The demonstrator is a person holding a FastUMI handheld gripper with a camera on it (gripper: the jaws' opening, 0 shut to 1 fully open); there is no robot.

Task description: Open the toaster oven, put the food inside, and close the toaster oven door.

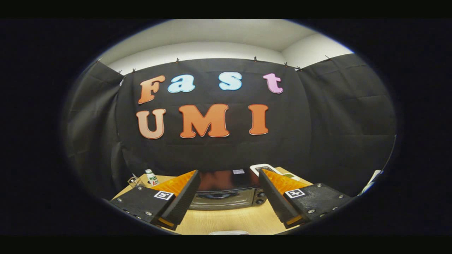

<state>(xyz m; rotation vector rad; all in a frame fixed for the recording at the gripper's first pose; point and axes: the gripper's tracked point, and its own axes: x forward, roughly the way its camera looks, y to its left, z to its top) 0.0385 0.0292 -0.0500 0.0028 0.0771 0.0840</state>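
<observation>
Two fingers of the tool [226, 183] stand spread wide apart with nothing between them but air; the tool is open and holds nothing.

Item: toaster oven [226, 192]. Sits on the wooden tabletop [229, 222] beyond the fingertips, framed in the gap between the fingers, well apart from both. Glossy dark top, metal front with a glass door that appears closed, knobs [261, 197] at its right side. Judged rigid, fairly heavy and unlikely to slide much; the door probably hinges at the bottom and pulls down. A dark bar across the upper front looks like the handle; that is the likely place to take hold, pinched from above and below. Glass and gloss would be slippery, so the handle is safer than the door's edge.

Item: food. A pale object [229, 232] lies on the tabletop below the fingers, too cropped to identify; it may be the food.

Other: small bottle [152, 177] and a wiry object [134, 181] left of the oven; a white-rimmed device [263, 168] and a flat pale thing [291, 175] behind the right finger.
</observation>
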